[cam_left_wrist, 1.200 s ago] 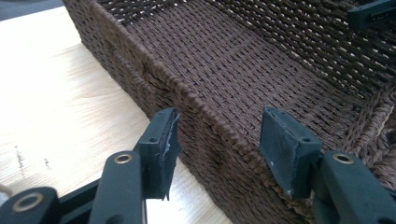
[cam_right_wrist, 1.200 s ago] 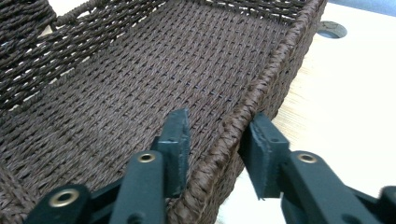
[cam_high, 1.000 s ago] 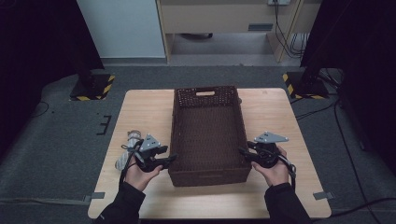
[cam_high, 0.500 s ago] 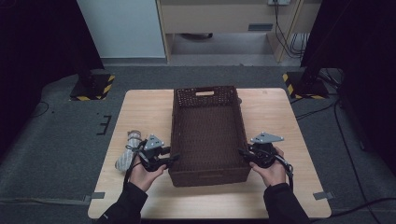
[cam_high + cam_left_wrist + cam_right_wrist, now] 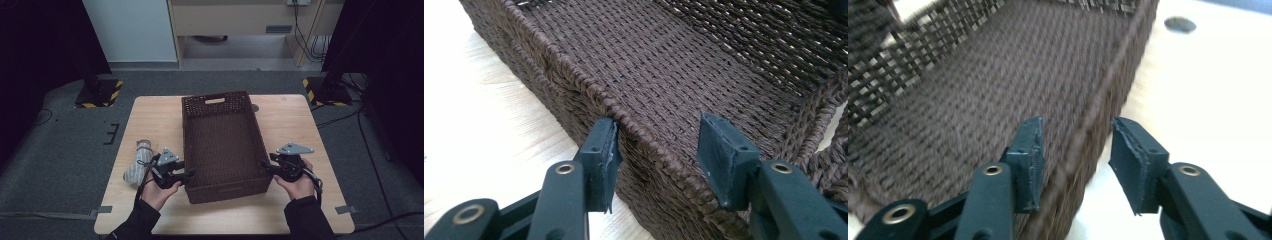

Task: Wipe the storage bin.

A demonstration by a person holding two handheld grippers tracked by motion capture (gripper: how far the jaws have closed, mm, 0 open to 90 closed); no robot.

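Note:
A dark brown woven basket (image 5: 216,100) lies lengthwise in the middle of the wooden table (image 5: 300,120), and nothing shows inside it. My left gripper (image 5: 189,175) straddles the basket's left wall near the front corner. In the left gripper view the left gripper (image 5: 659,145) has one pad against the outside of the basket's rim (image 5: 574,75); the other stands clear inside. My right gripper (image 5: 265,167) straddles the right wall. In the right gripper view the right gripper (image 5: 1075,135) shows a gap on both sides of the basket wall (image 5: 1128,55). Both pairs of jaws have just been opening.
A rolled grey-and-white striped cloth (image 5: 139,162) lies on the table just left of my left hand. A small round hole (image 5: 255,107) sits in the tabletop by the basket's far right corner. Two stands with yellow-black striped bases (image 5: 97,95) stand on the floor beyond the table.
The basket's near end has shifted slightly to the right. Both hands have stayed at its front corners.

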